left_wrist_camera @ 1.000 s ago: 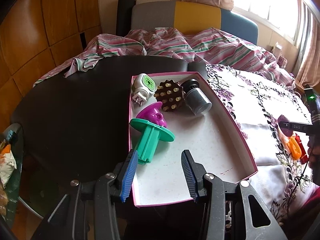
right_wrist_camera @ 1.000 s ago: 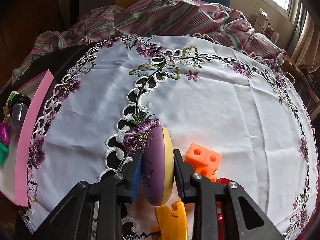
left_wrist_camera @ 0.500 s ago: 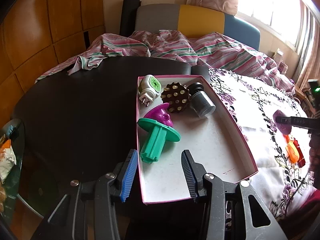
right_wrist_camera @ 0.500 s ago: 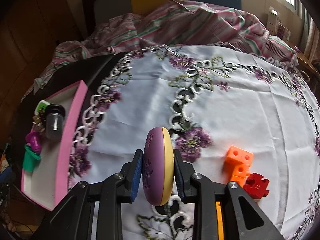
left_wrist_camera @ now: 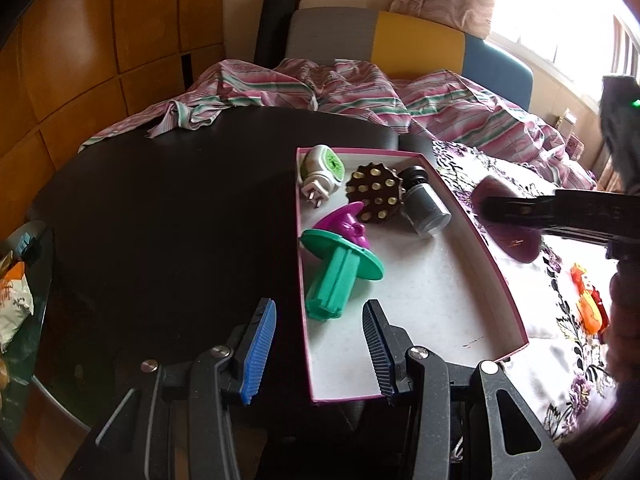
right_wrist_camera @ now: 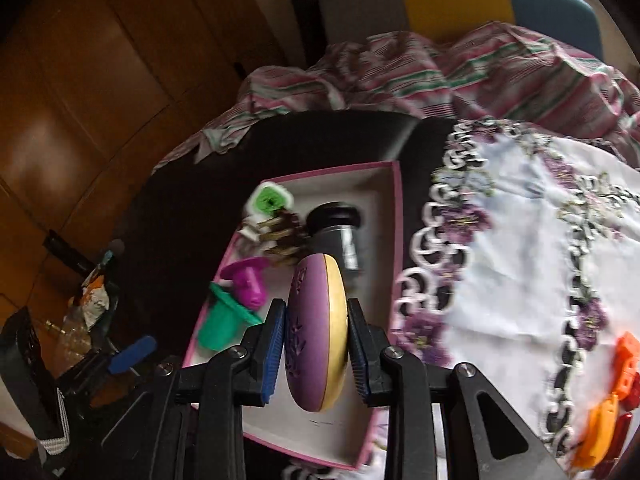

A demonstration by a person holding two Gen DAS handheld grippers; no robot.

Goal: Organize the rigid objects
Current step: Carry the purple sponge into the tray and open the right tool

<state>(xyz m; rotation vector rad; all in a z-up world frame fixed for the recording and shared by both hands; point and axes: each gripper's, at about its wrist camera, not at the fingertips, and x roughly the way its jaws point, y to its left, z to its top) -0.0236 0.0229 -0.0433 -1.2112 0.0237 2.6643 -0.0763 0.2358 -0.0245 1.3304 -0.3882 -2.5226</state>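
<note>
A pink box (left_wrist_camera: pixel 440 288) with a white floor lies on the black table. It holds a green-white plug (left_wrist_camera: pixel 322 170), a brown studded disc (left_wrist_camera: pixel 374 194), a dark jar (left_wrist_camera: pixel 424 210), a magenta toy (left_wrist_camera: pixel 348 226) and a green stand (left_wrist_camera: pixel 336 276). My left gripper (left_wrist_camera: pixel 320 344) hangs open over the box's near left corner, with nothing gripped. My right gripper (right_wrist_camera: pixel 316 320) is shut on a purple and yellow oval case (right_wrist_camera: pixel 316 336), held in the air above the box (right_wrist_camera: pixel 380 216). In the left wrist view the case (left_wrist_camera: pixel 508 236) shows over the box's right wall.
A white embroidered tablecloth (right_wrist_camera: pixel 520 240) covers the table's right half, with orange and red blocks (right_wrist_camera: pixel 624 360) near its front. Striped fabric (left_wrist_camera: pixel 340 84) is piled at the back before a chair (left_wrist_camera: pixel 416 36). A bag (left_wrist_camera: pixel 12 304) sits low at the left.
My right gripper has carried the oval case up and to the left, from the tablecloth beside the orange blocks to above the pink box. My left gripper has drifted slightly left.
</note>
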